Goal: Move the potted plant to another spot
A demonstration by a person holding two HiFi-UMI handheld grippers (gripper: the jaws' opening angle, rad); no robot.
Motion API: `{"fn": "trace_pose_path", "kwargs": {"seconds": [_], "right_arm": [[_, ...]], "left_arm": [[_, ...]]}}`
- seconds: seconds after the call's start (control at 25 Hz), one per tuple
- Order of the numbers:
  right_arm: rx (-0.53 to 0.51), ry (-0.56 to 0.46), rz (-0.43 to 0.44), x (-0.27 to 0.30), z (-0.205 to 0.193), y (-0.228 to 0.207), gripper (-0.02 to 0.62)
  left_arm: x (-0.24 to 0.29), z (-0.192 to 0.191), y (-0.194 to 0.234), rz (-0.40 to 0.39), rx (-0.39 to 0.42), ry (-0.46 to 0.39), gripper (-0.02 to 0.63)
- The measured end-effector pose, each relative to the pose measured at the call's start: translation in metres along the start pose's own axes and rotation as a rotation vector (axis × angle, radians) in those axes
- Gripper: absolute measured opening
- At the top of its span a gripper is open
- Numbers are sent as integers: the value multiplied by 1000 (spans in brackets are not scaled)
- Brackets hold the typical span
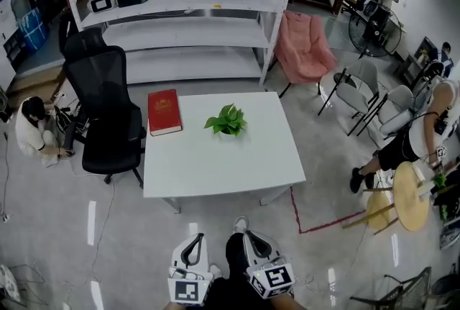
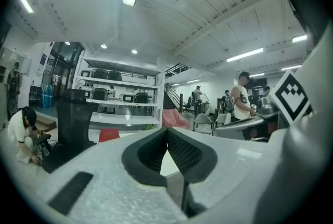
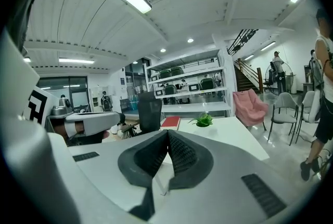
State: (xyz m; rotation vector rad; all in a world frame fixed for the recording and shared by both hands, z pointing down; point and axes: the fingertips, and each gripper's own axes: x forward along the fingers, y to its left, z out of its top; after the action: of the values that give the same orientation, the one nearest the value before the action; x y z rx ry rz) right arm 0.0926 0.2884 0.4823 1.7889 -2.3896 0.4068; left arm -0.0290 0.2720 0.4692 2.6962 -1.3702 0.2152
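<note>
A small green potted plant (image 1: 227, 120) stands near the middle of the white table (image 1: 215, 165), towards its far side; it also shows in the right gripper view as the plant (image 3: 203, 120). Both grippers are held low at the bottom of the head view, well short of the table. My left gripper (image 1: 192, 244) is shut with nothing between its jaws, its tips (image 2: 167, 130) meeting. My right gripper (image 1: 253, 239) is likewise shut and empty, its tips (image 3: 167, 132) touching. Neither touches the plant.
A red book (image 1: 164, 111) lies on the table's far left corner. A black office chair (image 1: 104, 114) stands left of the table, white shelving (image 1: 180, 6) behind it, a pink armchair (image 1: 305, 46) at the back right. People sit and stand around; red tape (image 1: 316, 226) marks the floor.
</note>
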Motion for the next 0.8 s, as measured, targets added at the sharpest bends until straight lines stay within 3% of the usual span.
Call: {"fn": "trace_pose_path", "kwargs": {"seconds": [0.52, 0.8], "right_arm": [[-22, 26, 87, 128, 44, -77, 6], [-37, 81, 196, 201, 54, -116, 6]], "left_arm": [[134, 29, 46, 67, -36, 6, 17], [207, 49, 64, 133, -57, 19, 17]]}}
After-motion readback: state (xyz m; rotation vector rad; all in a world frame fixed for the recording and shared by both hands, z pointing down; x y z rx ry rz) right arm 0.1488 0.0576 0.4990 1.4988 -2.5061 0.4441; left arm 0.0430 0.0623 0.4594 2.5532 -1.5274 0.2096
